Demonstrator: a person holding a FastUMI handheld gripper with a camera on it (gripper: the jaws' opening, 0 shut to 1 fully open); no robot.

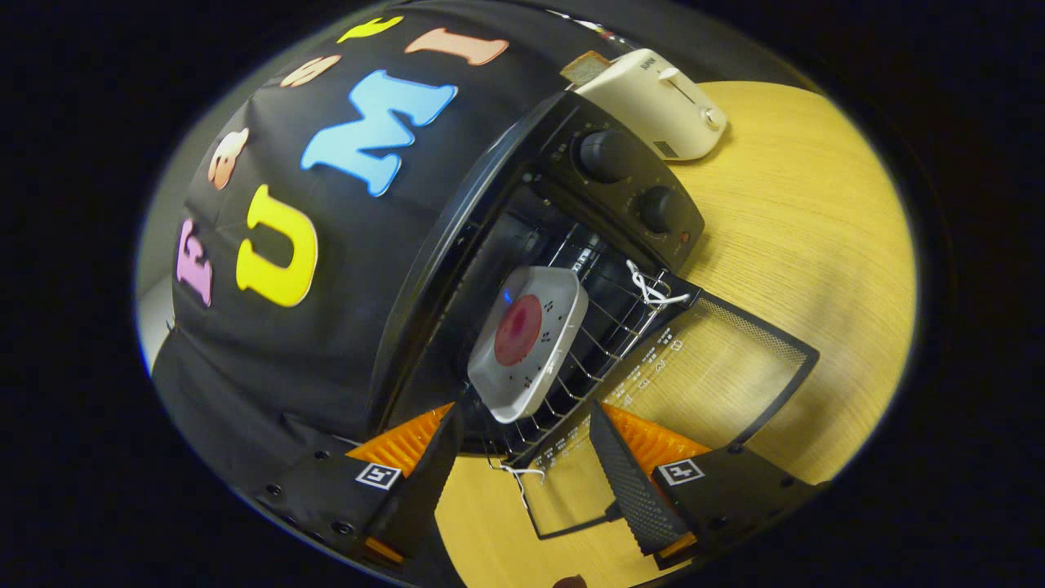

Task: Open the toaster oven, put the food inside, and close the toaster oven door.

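Now food's in: square white plate (529, 343) w/ round red food (518, 330) sits on the wire rack (608, 327) inside the toaster oven (571, 245). Gripper (522, 465) jaws apart, holding nothing, plate just ahead of them. Glass door (718, 367) lies flat open on the wood-grain bench (816, 245). Step in hand looks like closing; next move prob needs getting under the door's far edge and swinging it up. Oven is black metal w/ two round knobs (604, 155); cream pop-up toaster (661, 102) beyond it, smooth plastic.

Wire metal rack (600, 343), wood-grain table (816, 245)
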